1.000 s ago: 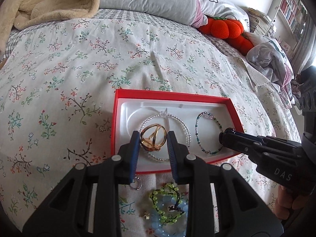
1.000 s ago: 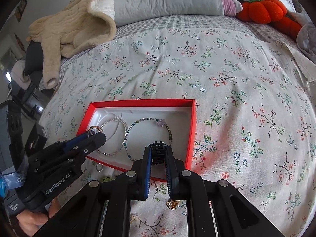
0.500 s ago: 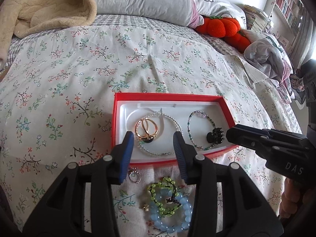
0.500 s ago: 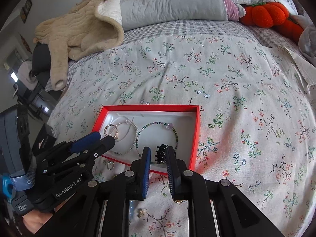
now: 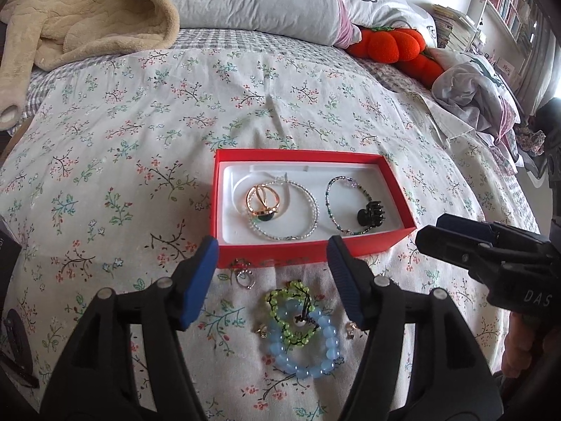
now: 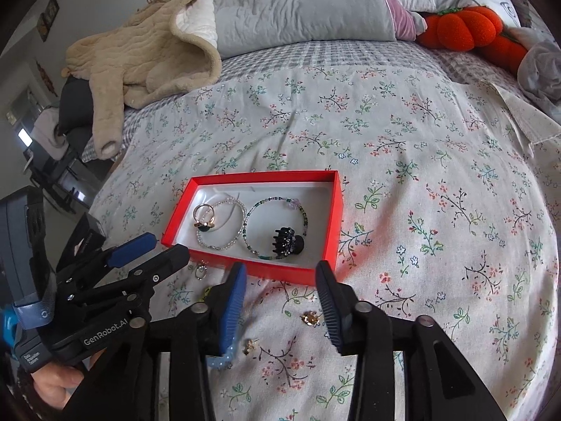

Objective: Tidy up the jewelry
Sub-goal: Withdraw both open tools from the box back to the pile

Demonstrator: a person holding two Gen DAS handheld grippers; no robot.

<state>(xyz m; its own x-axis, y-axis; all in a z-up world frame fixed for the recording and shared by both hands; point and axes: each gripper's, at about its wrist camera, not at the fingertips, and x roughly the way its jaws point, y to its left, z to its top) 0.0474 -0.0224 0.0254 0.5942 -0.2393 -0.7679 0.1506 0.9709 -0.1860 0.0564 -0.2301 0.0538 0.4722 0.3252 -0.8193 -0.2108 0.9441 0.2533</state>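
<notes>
Left wrist view: left gripper [image 5: 273,277] is hovering with its jaws spread wide and empty, just before the near wall of the red box [image 5: 308,254] lying mid-bedspread [image 5: 140,112]. Inside the box are lying gold rings [image 5: 263,200] over a clear bead bracelet [image 5: 291,210], a dark bead bracelet [image 5: 345,203] and a black hair claw [image 5: 371,214]. In front of the box are sitting a small ring [image 5: 244,278], a green bracelet [image 5: 289,307] overlapping a blue bead bracelet [image 5: 308,351], and tiny charms too small to identify. Right gripper [image 5: 452,235] is entering from the right edge, its tips seen side-on.

Right wrist view: right gripper [image 6: 280,294] is showing jaws spread and empty near the box's near right corner. An earring [image 6: 310,317] is lying between the fingers; the blue bracelet is mostly hidden behind the left finger.
</notes>
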